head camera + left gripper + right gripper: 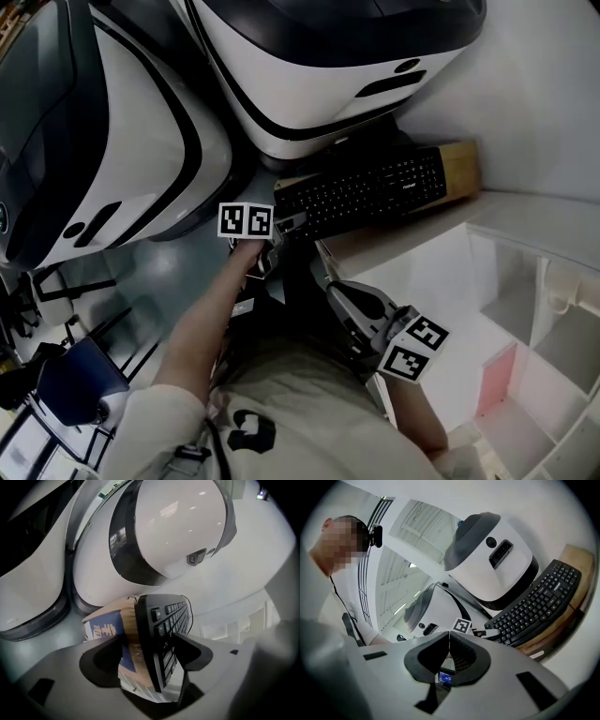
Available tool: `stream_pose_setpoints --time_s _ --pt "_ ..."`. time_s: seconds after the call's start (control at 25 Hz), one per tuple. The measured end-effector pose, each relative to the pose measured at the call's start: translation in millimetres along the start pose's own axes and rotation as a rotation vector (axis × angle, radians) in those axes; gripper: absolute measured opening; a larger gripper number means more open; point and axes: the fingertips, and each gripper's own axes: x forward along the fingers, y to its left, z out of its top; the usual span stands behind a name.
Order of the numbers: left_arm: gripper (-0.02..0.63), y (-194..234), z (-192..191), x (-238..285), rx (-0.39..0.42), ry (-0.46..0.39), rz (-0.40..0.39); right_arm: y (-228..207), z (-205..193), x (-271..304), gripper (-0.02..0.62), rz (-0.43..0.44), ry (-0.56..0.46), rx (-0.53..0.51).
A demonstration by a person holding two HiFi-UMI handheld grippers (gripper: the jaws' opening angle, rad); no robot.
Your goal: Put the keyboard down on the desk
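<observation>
A black keyboard (366, 192) lies lengthwise on a brown cardboard box (461, 167) at the desk's far edge. My left gripper (286, 225), below its marker cube (246, 221), is shut on the keyboard's left end. In the left gripper view the keyboard (164, 634) stands edge-on between the jaws, one pad on its keys and the blue-printed cardboard (112, 630) against its underside. My right gripper (339, 292) hangs nearer the person, apart from the keyboard, shut and holding nothing (449, 641). The right gripper view shows the keyboard (539, 604) at upper right.
Two big white-and-black machine housings (309, 66) (112, 159) loom behind and left of the keyboard. A white compartment shelf (525, 309) with a pink panel (495, 380) fills the right. A dark blue object (80, 380) sits at lower left on the floor.
</observation>
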Motion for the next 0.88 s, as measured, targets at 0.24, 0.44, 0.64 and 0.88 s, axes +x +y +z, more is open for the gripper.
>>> stream_pose_setpoints --time_s 0.24,0.44,0.64,0.88 --pt "0.283 -7 1 -3 -0.039 -0.024 -0.075 -6 4 -6 0.024 -0.003 -0.001 -0.011" --pt "0.214 -16 4 -10 -0.036 -0.029 -0.122 0 9 -4 0.024 -0.003 0.005 -0.025" --pt "0.219 -14 5 -5 -0.061 -0.036 -0.167 -3 3 -7 0.023 -0.017 0.014 -0.025" --pt "0.374 -17 -3 -6 -0.172 0.015 -0.273 3 -4 -11 0.024 -0.039 0.027 -0.010"
